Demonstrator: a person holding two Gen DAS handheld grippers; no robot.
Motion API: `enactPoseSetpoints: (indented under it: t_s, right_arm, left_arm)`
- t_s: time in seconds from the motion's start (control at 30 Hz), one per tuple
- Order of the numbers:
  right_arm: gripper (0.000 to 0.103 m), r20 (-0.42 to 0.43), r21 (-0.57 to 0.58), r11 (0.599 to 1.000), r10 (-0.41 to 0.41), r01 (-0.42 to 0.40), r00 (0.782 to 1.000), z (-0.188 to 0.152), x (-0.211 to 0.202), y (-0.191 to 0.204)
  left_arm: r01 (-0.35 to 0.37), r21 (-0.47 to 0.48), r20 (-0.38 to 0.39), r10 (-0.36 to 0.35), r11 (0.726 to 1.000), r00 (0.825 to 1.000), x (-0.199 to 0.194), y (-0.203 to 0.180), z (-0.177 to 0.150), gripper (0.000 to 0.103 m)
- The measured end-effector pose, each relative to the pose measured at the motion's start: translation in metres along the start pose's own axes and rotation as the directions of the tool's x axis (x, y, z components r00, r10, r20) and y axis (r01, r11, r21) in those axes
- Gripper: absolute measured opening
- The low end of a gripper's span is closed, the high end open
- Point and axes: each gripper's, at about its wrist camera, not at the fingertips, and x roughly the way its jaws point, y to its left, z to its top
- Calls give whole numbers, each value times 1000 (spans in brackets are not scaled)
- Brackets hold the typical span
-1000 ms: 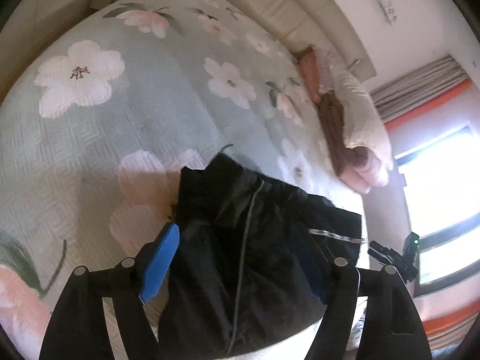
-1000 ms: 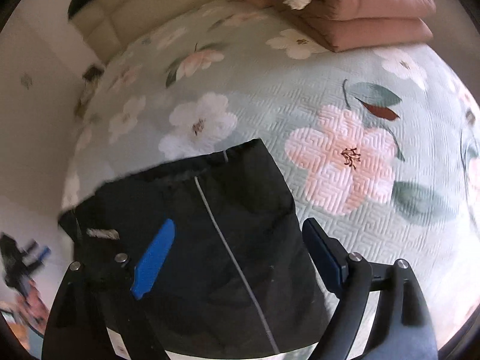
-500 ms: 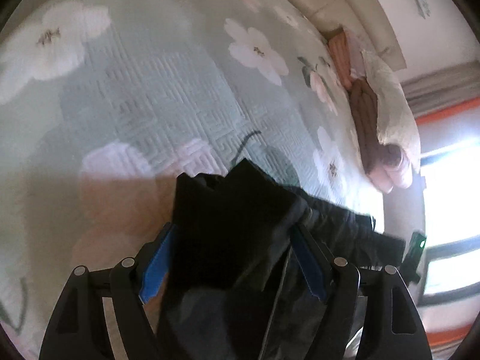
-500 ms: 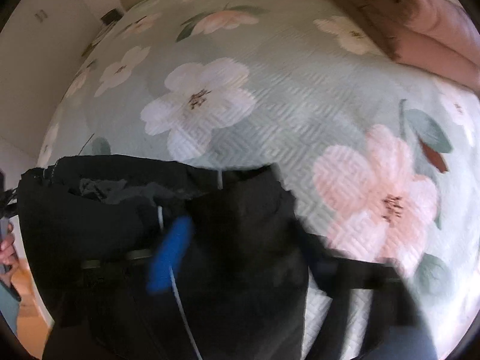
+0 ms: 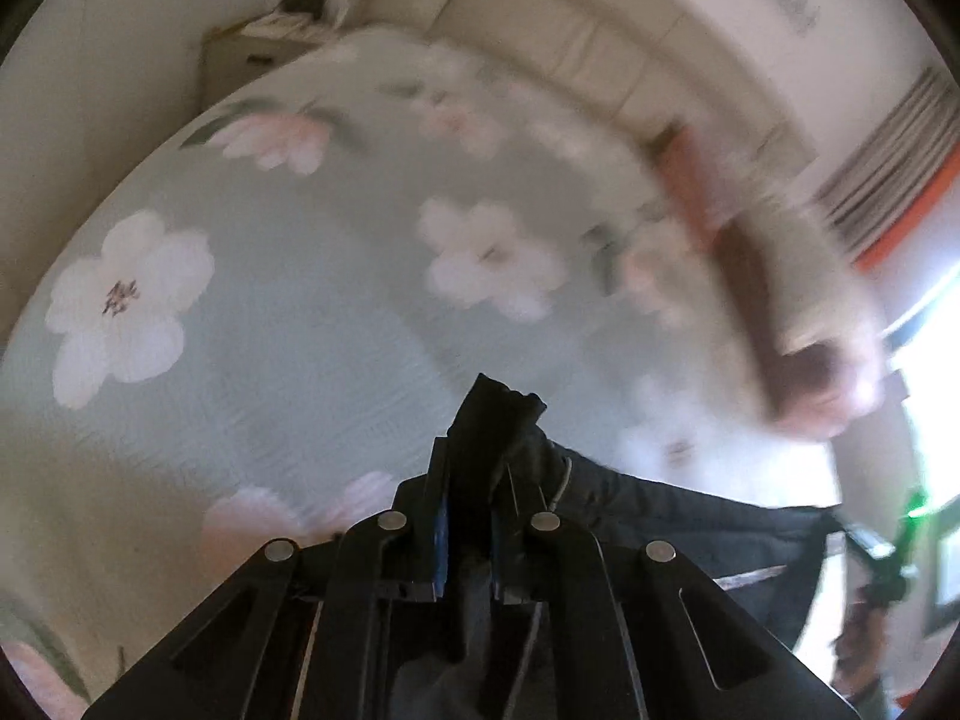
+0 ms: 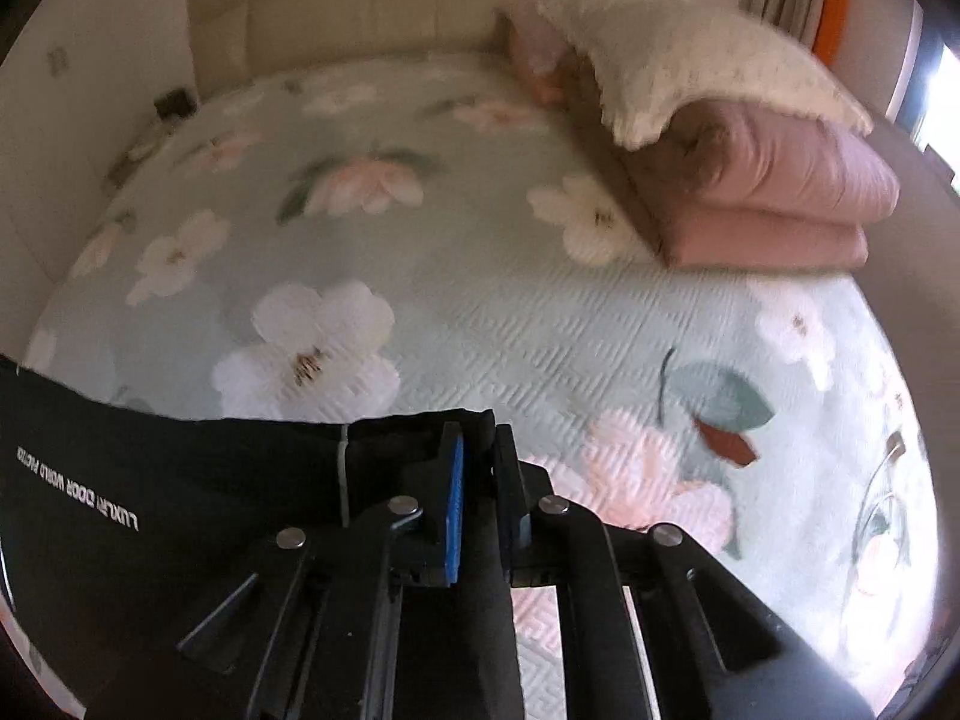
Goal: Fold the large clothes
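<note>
Closest in on my left wrist cam, bottom centre of the frame, the left gripper [image 5: 468, 516] is pinched tight on a bunched corner of the black garment [image 5: 660, 516]. The cloth pokes up past the blue pads [image 5: 442, 531] and the rest trails off toward the lower right edge, where it gets washed out by window glare. That whole view is pretty smeared, so I can't make out much fabric detail there.

Right wrist cam, same deal: the right gripper [image 6: 477, 480] is clamped narrow on a folded edge of the black garment [image 6: 150, 498], right at bottom centre. From there the cloth stretches in a taut band out to the left edge of the frame. There's a line of white lettering [image 6: 78, 489] on it at lower left, showing upside down from this angle, plus a thin pale seam stripe [image 6: 343, 474] just left of the fingers.

Beyond the garment is the mint-green floral bedspread [image 6: 480, 312], filling the middle of both views, big white and pink blossoms all over it.

Further back, upper right in the right cam, a folded pink quilt [image 6: 774, 204] sits on the bedspread with a cream pillow [image 6: 678, 60] lying on top of it. Behind that, across the top, the beige padded headboard [image 6: 372, 6]. No bins or baskets that I can see; the garment's held by the two claws only.
</note>
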Motion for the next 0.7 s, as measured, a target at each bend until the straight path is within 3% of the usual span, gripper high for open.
enactPoseSetpoints:
  t_s: [0.07,0.2,0.3,0.4,0.43,0.5,0.57,0.67,0.7]
  right_arm:
    - [11,-53,-2,1000,-2,2,999,-6,26,3]
    - [11,-181,-2,1000,2,-3,983,-32,80,9]
    - [13,-231,-1,1000,8,-8,973,-42,97,13]
    - [17,-238,-22,1000,0,-5,971,-41,95,16]
    - [24,-242,-23,1000,-2,-4,970,-39,92,15]
    - [41,-226,14,1000,28,-25,974,-35,74,6]
    - [65,-185,50,998,56,-47,981,-32,50,-2]
    - [68,-122,51,997,61,-55,991,-33,-3,-2]
    - [68,-112,35,996,81,-78,990,-38,-21,4]
  left_arm:
    - [-74,12,-71,75,997,995,36,7,-12,10]
    - [-85,-70,-181,71,994,981,85,31,-34,20]
    - [-67,-88,-207,48,994,977,95,36,-33,25]
    - [-56,-99,-278,27,994,960,94,41,-20,26]
    - [-46,-119,-283,11,992,959,88,45,-16,26]
    - [31,-203,-235,-80,979,969,63,59,-3,27]
    - [84,-264,-169,-132,961,977,27,71,7,33]
    - [65,-198,-103,-87,978,991,-23,58,12,40]
    - [65,-140,-86,-78,988,993,-40,46,8,48]
